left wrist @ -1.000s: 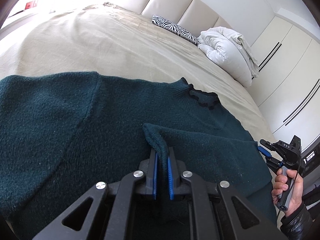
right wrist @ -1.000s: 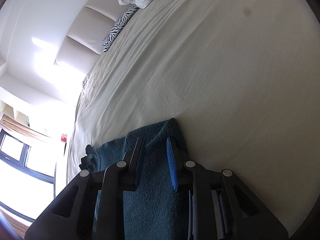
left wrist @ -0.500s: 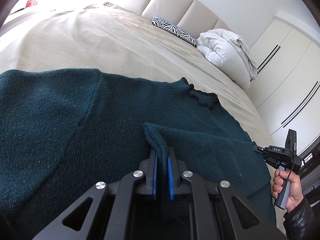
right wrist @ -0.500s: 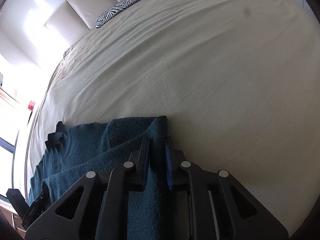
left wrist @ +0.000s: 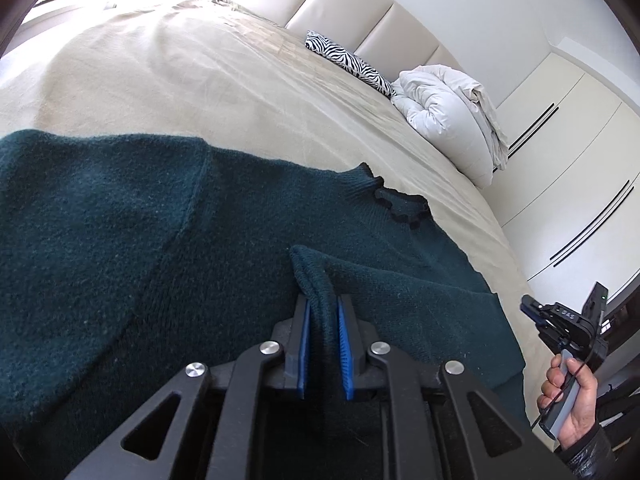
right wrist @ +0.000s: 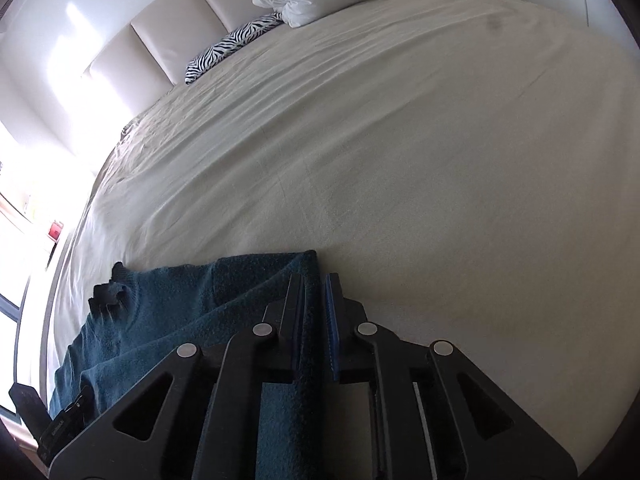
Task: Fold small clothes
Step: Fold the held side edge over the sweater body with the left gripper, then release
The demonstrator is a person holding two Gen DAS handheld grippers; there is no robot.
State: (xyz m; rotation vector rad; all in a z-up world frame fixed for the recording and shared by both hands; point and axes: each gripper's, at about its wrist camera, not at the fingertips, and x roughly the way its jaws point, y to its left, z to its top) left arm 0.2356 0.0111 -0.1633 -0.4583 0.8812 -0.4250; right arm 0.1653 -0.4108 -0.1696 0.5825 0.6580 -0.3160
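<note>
While the dark green sweater [left wrist: 120, 240] lies flat on the bed [left wrist: 200, 92], its neck points at the white duvet [left wrist: 444, 112] and its long way runs across the left wrist view. A fold of it sits between the left gripper [left wrist: 323, 312] pads, which have just been opening; the right pad looks a bit off the cloth. From the right wrist, the right gripper [right wrist: 314, 296] has just opened a little, and the sweater [right wrist: 168, 312] edge sits between its pads.
</note>
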